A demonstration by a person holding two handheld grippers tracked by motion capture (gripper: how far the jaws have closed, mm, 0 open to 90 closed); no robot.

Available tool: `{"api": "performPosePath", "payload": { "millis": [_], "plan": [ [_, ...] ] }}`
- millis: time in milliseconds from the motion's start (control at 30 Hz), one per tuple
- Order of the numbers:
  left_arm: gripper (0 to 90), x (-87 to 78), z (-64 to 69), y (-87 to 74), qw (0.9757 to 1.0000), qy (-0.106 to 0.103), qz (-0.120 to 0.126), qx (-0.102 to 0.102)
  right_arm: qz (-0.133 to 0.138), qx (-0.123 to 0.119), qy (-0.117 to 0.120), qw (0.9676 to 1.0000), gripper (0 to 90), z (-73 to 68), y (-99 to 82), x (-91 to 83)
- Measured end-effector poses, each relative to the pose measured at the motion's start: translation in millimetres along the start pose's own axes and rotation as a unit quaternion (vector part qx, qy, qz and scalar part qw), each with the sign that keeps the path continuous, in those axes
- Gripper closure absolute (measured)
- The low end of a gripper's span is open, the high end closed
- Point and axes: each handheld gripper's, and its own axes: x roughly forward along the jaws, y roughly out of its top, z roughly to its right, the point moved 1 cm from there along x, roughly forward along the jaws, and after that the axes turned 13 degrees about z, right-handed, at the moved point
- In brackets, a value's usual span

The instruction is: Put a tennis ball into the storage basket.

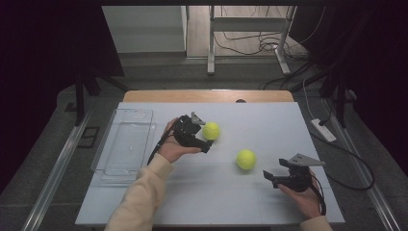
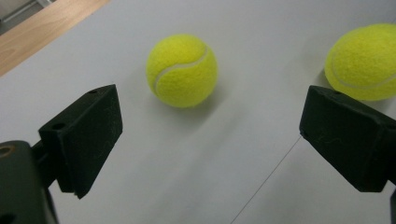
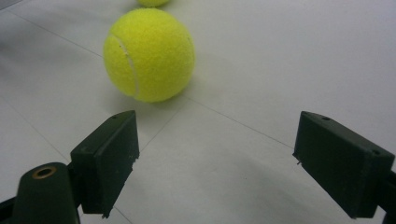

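While both hands rest low over the pale grey table top [image 1: 269, 120], 2 fuzzy yellow-green tennis balls lie on it, well apart from each other. L gripper [image 1: 204, 139] (black, 2 jaws, held in the person's left hand [image 1: 172, 147]) has its jaws spread wide, nothing between them; the far tennis ball [image 1: 211, 131] sits just beside its tips, and in the left gripper view that ball [image 2: 182, 70] lies ahead, btwn the jaw lines but beyond them. R gripper [image 1: 269, 175] also has jaws spread, empty, w/ the near tennis ball [image 1: 246, 159] close ahead & to its left, not touching; same ball [image 3: 148, 54] shows in the right gripper view. Clear plastic rectangular tray [image 1: 111, 144] stands at the table's left edge.
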Motion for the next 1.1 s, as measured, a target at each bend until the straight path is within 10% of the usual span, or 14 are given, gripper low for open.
{"api": "performPosePath", "payload": {
  "millis": [1100],
  "plan": [
    [6.7,39.0,-13.7,12.2,0.9994,0.008,-0.032,-0.009,-0.003,-0.002,-0.002,1.0000,14.3,0.5,-0.8,1.1]
  ]
}}
